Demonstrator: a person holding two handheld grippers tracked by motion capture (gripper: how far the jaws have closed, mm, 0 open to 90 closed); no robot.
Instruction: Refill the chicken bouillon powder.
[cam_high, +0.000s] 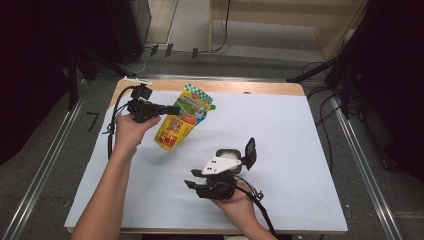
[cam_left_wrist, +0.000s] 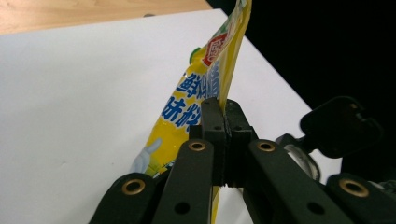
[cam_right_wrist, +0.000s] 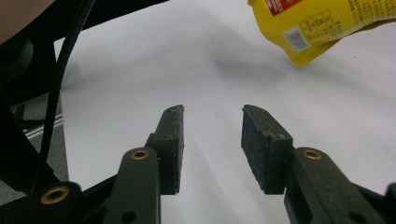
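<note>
Gripping: the left claw (cam_left_wrist: 226, 122) had its jaws pressed together on the edge of a yellow snack pouch (cam_left_wrist: 205, 95), the thin film pinched flat between the pads with no gap showing on either side.
Left claw in the high view: the left claw (cam_high: 172, 110) pointed toward the right of the picture from the person's left hand (cam_high: 127, 131), meeting the yellow snack pouch (cam_high: 182, 117) partway along its left edge.
Pouch position: it hung tilted over the far-left part of the bench (cam_high: 280, 130), its green checked top toward the far side and its lower corner down toward the white sheet; whether that corner touched the sheet could not be told.
Pouch from the right claw's camera: the bottom corner of the yellow snack pouch (cam_right_wrist: 317, 25), with a barcode panel, showed at the upper right, a soft shadow beneath it on the white surface.
Right claw: the right claw (cam_right_wrist: 212, 116) had its jaws spread partway, the pads well apart with nothing between them and bare white bench behind the gap.
Right claw in the high view: the right claw (cam_high: 245, 155) sat near the middle front of the bench, held by the person's right hand (cam_high: 235, 197), well apart from the pouch.
Cables: a black cable trailed from each claw toward the person.
</note>
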